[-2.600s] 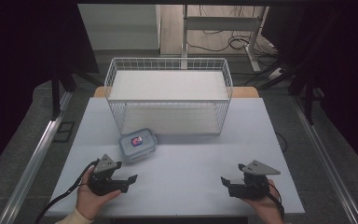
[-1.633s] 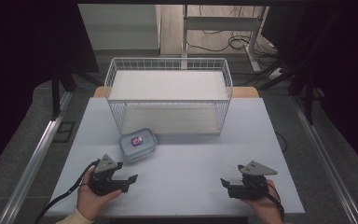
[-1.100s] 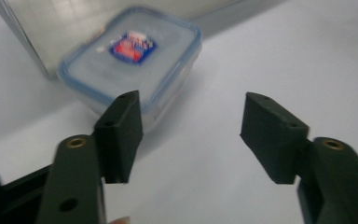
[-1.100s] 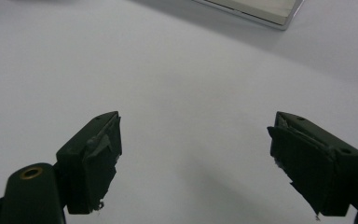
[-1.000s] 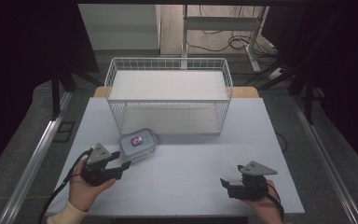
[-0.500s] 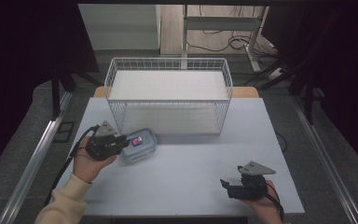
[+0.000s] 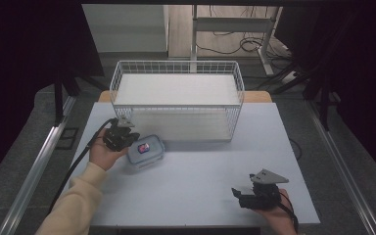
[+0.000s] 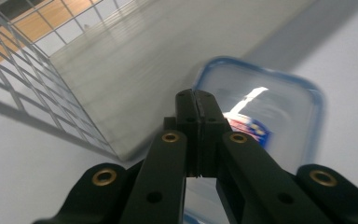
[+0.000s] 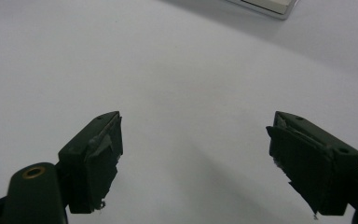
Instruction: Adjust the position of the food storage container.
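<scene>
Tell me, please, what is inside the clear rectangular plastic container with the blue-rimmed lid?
Through the lid of the clear container, a small red, white and blue item shows. It is blurred; anything beneath it is hidden.

Left gripper has travelled from the near table edge up to the lidded container; its jaws have just been closing, now shut, tips over the lid

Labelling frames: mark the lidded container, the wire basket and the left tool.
lidded container (image 7: 146, 150), high view, middle of its clear lid.
wire basket (image 7: 176, 63), high view, far top rim.
left tool (image 8: 199, 112), left gripper view, tips of its shut jaws.
</scene>
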The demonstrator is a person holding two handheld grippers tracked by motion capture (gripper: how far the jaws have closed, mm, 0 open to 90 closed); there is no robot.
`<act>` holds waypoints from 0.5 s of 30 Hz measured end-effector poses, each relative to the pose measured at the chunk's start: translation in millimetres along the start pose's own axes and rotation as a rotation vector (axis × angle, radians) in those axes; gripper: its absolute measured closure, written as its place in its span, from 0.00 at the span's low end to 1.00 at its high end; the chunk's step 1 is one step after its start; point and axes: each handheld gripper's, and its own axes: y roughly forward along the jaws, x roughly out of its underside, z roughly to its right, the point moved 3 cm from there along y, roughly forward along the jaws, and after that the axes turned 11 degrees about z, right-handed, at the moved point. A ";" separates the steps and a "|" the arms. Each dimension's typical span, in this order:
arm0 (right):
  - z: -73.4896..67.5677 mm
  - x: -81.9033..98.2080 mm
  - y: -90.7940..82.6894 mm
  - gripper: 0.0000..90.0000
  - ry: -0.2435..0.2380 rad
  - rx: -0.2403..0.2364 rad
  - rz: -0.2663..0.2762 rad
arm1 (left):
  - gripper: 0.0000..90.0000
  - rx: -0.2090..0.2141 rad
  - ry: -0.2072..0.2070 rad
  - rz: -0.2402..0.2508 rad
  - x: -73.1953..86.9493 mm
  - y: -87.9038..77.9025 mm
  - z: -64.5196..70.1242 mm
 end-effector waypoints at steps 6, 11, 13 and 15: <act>0.3 1.3 1.5 0.20 0.005 -0.001 -0.009 | 1.00 -0.003 0.029 -0.020 3.0 18.7 -3.4; 0.9 2.0 2.2 0.20 0.008 0.002 -0.010 | 1.00 -0.022 0.079 -0.053 6.6 27.9 -3.1; 0.5 1.9 2.3 0.20 0.006 0.002 -0.007 | 1.00 -0.044 0.104 -0.061 6.8 30.7 -3.3; 0.0 1.6 2.1 0.20 0.003 0.004 -0.004 | 1.00 -0.037 0.102 -0.067 6.8 32.9 -5.8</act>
